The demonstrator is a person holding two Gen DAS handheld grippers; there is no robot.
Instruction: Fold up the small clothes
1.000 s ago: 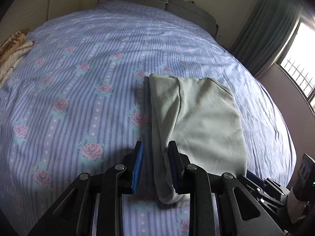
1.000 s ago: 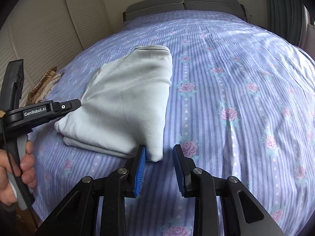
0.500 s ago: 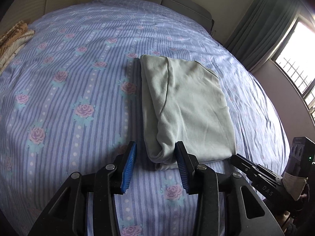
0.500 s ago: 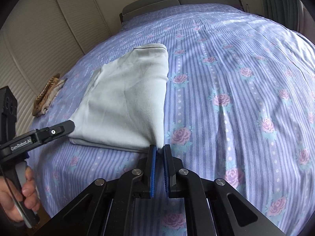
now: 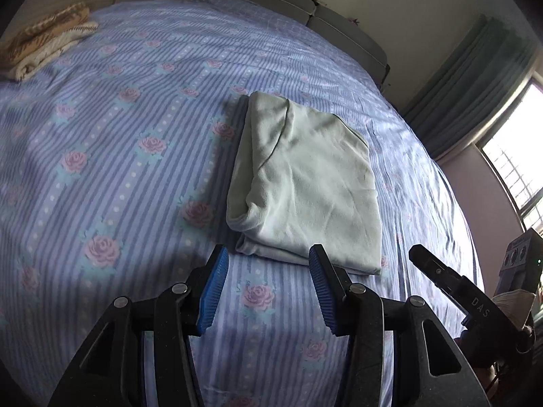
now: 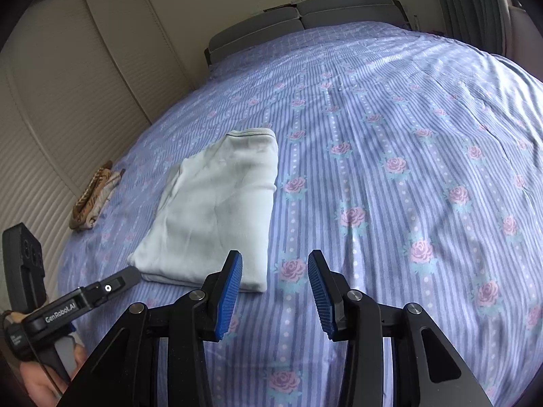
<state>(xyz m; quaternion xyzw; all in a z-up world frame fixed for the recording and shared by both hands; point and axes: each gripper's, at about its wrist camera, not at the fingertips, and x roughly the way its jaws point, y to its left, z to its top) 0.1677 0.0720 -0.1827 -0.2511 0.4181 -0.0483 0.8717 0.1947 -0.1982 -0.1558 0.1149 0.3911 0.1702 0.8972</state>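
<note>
The left claw has just been opening and stands parted with nothing between its blue pads — the right claw likewise, empty. The folded pale-green garment lies flat on the rose-striped bedsheet, just beyond both claws, touching neither.

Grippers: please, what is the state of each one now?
Left gripper: open, jaws just opened further, holding nothing.
Right gripper: open, jaws just opened, holding nothing; folded garment released.
</note>
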